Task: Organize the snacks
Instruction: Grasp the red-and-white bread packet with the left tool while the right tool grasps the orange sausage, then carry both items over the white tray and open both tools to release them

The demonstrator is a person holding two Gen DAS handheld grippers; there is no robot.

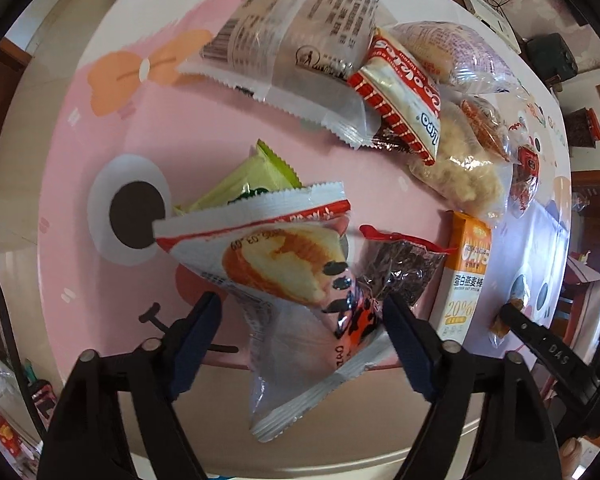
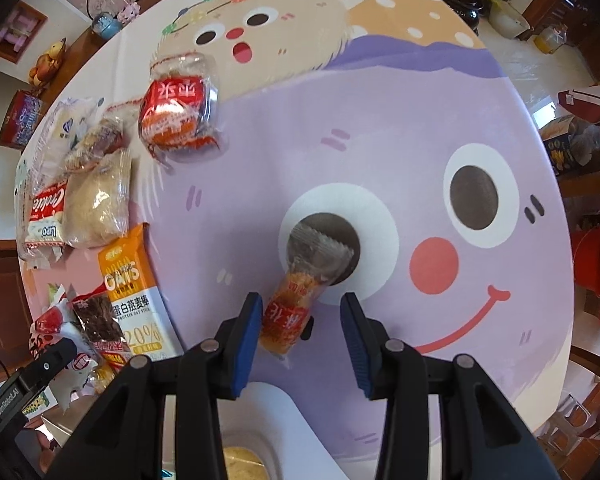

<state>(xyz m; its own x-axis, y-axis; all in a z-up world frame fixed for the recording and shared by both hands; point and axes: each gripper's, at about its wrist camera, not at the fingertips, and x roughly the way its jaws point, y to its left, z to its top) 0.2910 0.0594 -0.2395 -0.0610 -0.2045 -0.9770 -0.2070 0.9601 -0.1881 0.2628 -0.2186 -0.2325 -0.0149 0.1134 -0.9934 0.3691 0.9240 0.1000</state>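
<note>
In the left wrist view my left gripper point(image 1: 302, 320) is open around a white and red cake packet point(image 1: 284, 276) that lies on the pink table cover between the fingers. A green packet point(image 1: 252, 184) lies behind it and a dark snack bag point(image 1: 400, 268) to its right. In the right wrist view my right gripper point(image 2: 300, 330) is open with a small orange snack packet point(image 2: 296, 300) between its fingers, close to the left finger, on the purple cover. The right gripper also shows at the right edge of the left view point(image 1: 540, 340).
A heap of snacks lies along the table: a large beige packet point(image 1: 300, 28), a red Lupo cookie packet point(image 1: 400, 96), a puffed snack bag point(image 1: 460, 160), an orange oat bar box point(image 2: 134, 292), a red packet point(image 2: 176, 116). A white tray point(image 2: 276, 412) sits under my right gripper.
</note>
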